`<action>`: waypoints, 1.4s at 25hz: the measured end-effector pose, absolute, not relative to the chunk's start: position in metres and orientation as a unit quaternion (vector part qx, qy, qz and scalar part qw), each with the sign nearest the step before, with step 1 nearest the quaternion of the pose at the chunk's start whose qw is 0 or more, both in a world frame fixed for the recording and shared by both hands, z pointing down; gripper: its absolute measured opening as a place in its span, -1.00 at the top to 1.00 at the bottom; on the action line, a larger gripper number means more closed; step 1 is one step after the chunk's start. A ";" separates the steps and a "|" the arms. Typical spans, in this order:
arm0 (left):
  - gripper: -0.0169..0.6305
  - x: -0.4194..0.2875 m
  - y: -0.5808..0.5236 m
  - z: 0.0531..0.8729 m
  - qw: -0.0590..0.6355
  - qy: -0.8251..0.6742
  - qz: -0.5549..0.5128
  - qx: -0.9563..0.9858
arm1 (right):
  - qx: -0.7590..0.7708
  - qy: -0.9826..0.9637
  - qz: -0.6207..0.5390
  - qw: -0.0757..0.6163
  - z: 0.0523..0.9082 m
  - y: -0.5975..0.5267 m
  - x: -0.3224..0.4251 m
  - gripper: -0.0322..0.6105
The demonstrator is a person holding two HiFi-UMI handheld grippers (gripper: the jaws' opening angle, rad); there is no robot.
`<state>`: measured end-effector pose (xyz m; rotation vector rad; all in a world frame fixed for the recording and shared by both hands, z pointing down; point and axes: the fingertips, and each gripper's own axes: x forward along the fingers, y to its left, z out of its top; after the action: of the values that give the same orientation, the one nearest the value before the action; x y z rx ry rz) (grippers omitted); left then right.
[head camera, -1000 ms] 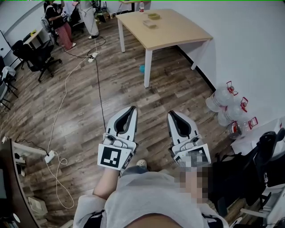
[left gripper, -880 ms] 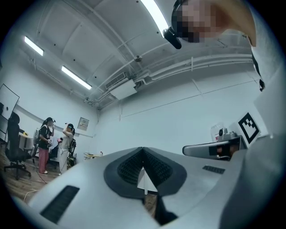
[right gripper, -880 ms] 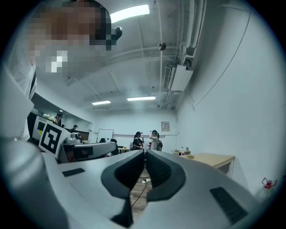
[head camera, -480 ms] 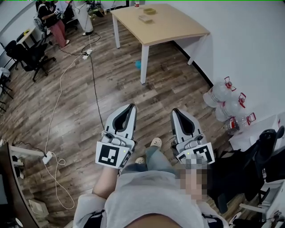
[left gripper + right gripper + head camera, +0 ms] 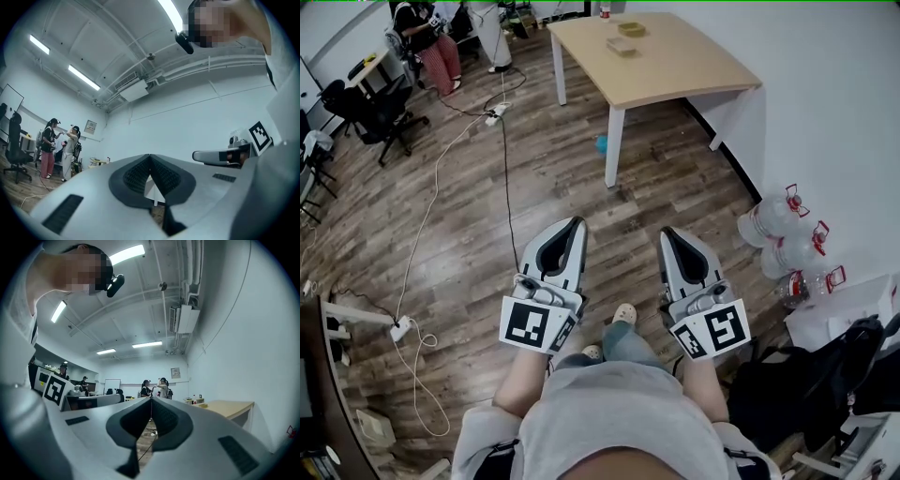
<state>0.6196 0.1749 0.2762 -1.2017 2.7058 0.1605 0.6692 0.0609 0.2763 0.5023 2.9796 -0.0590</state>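
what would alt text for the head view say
From above, a person holds the left gripper and right gripper side by side over a wood floor, both shut and empty. Ahead stands a light wooden table; clear water bottles lie by the white wall at right.

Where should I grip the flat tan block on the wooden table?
Likely from above, across the short width of the flat tan block: it lies low on the wooden table with bare tabletop around it. Open the shut right gripper first.
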 end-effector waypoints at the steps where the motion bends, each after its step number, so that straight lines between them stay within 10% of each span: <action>1: 0.90 0.612 0.168 0.275 0.089 0.909 0.054 -0.403 | 0.167 0.984 -0.018 0.061 0.275 0.054 0.662 0.87; 35: 0.90 0.457 0.053 0.268 0.099 0.911 0.040 -0.398 | 0.178 0.981 -0.040 0.070 0.277 -0.054 0.502 0.87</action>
<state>0.4568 0.0526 0.2676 -1.1769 2.6961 0.1195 0.5016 -0.0536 0.2775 0.5363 2.9507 -0.1196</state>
